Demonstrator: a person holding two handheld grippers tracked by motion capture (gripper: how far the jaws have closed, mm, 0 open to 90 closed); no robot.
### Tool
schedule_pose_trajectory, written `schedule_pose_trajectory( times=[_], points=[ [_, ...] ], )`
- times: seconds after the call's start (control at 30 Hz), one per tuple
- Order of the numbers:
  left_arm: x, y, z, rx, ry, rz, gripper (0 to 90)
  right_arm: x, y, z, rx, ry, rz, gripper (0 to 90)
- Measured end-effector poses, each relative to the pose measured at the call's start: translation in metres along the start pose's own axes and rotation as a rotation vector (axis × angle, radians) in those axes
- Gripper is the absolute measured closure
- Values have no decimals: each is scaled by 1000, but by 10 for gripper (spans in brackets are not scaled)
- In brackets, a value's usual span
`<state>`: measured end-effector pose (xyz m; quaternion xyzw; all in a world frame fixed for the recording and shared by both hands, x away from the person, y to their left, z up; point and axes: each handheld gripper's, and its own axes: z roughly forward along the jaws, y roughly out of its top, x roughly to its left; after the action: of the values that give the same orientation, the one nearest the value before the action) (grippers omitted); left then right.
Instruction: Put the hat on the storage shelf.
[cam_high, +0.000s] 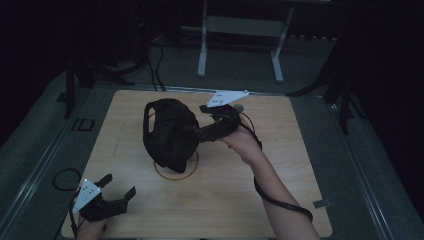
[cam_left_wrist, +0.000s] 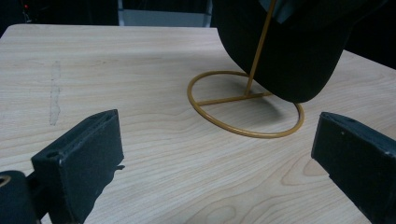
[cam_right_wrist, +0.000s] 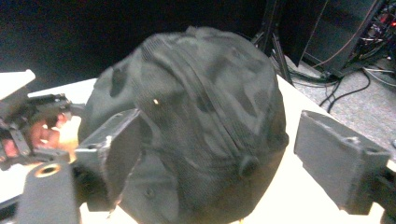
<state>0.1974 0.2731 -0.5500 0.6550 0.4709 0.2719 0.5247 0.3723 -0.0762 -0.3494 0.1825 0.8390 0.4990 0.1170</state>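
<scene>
Black cap (cam_high: 169, 134) sits on a gold wire stand (cam_left_wrist: 246, 103) mid-desk (cam_high: 260, 195). We see the right tool (cam_high: 196, 131) at the cap's side, jaws spread wide around it, not clamped. Left tool (cam_high: 120, 189) rests at the near left corner, jaws open, holding nothing, well apart from the stand.

a black cap (cam_right_wrist: 201, 126) sits close in front of the right hand-held gripper (cam_right_wrist: 217, 154), whose jaws stand wide apart on either side of it. the pale tabletop (cam_right_wrist: 299, 186) lies beneath, cables (cam_right_wrist: 345, 88) beyond.
</scene>
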Motion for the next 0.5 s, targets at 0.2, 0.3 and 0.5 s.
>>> schedule_pose_trajectory(
  times=[0.2, 0.3, 0.5],
  points=[
    [0, 0, -1, -3, -4, 4, 26, -6, -16, -6, 5, -16, 6, 141],
    [0, 0, 0, -4, -4, 4, 26, -8, -24, -5, 15, -20, 4, 140],
    [-2, 0, 0, 3, -1, 17, 26, -11, -41, -3, 21, -25, 16, 140]
  ],
)
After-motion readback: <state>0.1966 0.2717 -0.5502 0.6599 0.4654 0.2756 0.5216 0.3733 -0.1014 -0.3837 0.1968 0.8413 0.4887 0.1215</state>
